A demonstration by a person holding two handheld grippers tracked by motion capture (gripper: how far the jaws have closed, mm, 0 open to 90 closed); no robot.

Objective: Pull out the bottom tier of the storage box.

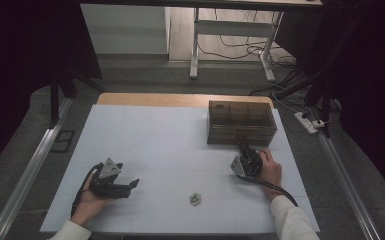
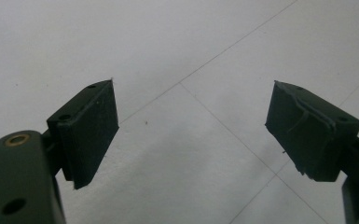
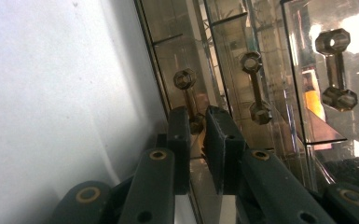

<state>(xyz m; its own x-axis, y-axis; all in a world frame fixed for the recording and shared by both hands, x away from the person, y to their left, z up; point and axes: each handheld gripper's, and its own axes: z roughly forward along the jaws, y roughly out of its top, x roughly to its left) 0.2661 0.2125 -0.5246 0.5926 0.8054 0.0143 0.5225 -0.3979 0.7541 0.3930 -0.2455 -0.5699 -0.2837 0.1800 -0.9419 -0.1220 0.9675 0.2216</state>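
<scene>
A brown see-through drawer box [image 1: 241,121] stands at the back right of the white mat. My right gripper [image 1: 243,148] is at its front face. In the right gripper view its jaws [image 3: 196,115] are nearly together around the lower knob of one bar-shaped drawer handle [image 3: 185,80]. Two more handles [image 3: 256,88] [image 3: 338,70] show on the neighbouring drawer fronts. My left gripper [image 1: 134,184] lies low on the mat at the front left, held in a hand; in its own view it [image 2: 191,123] stands wide open with bare mat between the pads.
A small metallic object [image 1: 195,199] lies on the mat near the front edge, between the two hands. The white mat [image 1: 155,140] covers a wooden table. Metal rails run along both sides; a desk frame and cables stand beyond the far edge.
</scene>
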